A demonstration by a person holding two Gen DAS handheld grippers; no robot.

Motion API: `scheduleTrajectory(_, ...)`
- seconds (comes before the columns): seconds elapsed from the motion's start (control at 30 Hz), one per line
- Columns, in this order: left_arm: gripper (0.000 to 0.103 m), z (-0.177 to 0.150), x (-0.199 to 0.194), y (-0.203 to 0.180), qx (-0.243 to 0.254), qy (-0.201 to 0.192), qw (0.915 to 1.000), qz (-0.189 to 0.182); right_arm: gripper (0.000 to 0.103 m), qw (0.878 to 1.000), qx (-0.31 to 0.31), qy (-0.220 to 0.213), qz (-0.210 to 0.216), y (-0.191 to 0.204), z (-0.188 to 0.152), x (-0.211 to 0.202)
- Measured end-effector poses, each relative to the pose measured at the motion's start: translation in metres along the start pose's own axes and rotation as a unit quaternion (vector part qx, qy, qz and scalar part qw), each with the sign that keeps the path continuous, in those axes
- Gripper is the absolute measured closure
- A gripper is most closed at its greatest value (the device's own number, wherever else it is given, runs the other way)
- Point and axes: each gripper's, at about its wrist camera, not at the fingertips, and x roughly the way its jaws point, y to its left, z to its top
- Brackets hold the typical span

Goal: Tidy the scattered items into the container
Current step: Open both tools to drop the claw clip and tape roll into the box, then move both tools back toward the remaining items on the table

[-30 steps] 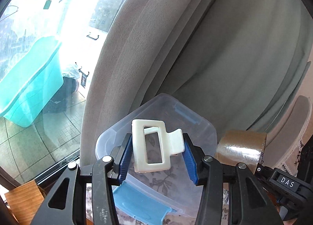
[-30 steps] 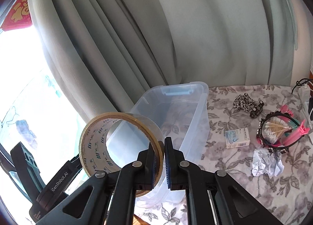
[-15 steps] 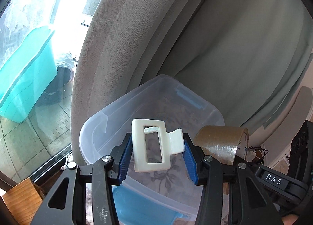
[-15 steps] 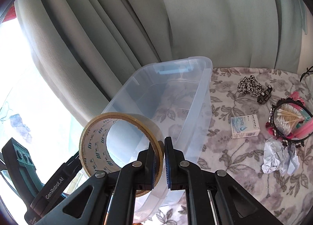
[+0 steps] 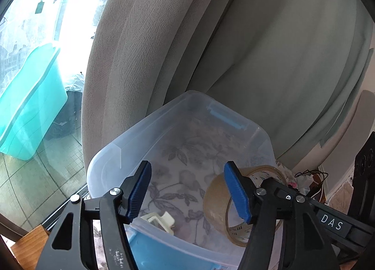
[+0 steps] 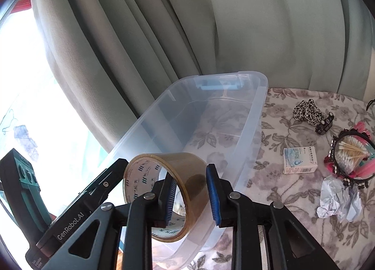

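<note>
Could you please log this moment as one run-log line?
left gripper: opening, empty | white plastic hair claw: in clear plastic container | right gripper: opening, releasing brown tape roll

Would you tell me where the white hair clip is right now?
In the left wrist view, the white hair clip lies inside the clear bin, near its front wall, left of the tape roll.

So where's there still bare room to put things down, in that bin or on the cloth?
Free: the clear bin's far half, beyond the tape roll and white hair clip; the floral cloth between bin and small box. Crowded: the right edge, around the cotton swabs.
</note>
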Motion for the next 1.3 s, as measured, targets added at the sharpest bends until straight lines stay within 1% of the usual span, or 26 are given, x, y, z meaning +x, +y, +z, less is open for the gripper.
scheduleTrajectory(0.17,0.035,0.004,0.001,0.000,-0.004,0.001,1.0000,-0.002,0.069,1.000,-0.009,0.000,-0.002,0.001,-0.001,0.001)
scheduleTrajectory(0.3,0.034,0.002,-0.001,0.001,-0.003,0.002,1.0000,0.003,0.066,1.000,-0.013,0.002,0.001,0.002,-0.002,0.001)
scheduleTrajectory(0.4,0.034,-0.004,-0.008,0.000,0.003,0.001,1.0000,0.008,0.059,1.000,-0.016,-0.002,0.004,0.004,-0.002,-0.002)
scheduleTrajectory(0.47,0.034,-0.021,-0.021,0.002,0.006,0.001,0.9999,0.010,0.058,1.000,-0.019,-0.005,-0.001,0.005,-0.001,-0.003)
scheduleTrajectory(0.6,0.033,-0.024,-0.019,0.005,0.002,0.007,1.0000,0.005,0.057,1.000,-0.012,-0.007,0.002,0.004,-0.001,-0.005)
scheduleTrajectory(0.63,0.033,-0.024,-0.013,0.010,0.001,0.008,0.9999,0.006,0.057,1.000,-0.011,-0.007,0.003,0.004,-0.002,-0.005)
scheduleTrajectory(0.8,0.033,-0.024,-0.013,0.009,0.004,0.012,0.9998,0.014,0.057,1.000,-0.011,-0.004,0.004,0.005,-0.001,-0.007)
scheduleTrajectory(1.03,0.033,-0.022,-0.020,0.013,-0.022,0.027,0.9993,0.016,0.057,1.000,0.000,-0.002,0.011,0.003,-0.001,-0.015)
scheduleTrajectory(1.2,0.033,-0.021,-0.033,0.007,-0.021,0.026,0.9992,0.022,0.057,1.000,0.007,-0.016,0.016,0.000,-0.001,-0.032)
scheduleTrajectory(1.3,0.033,-0.020,-0.039,-0.006,-0.013,0.024,0.9996,0.013,0.057,0.999,0.008,-0.035,0.014,-0.004,-0.001,-0.050)
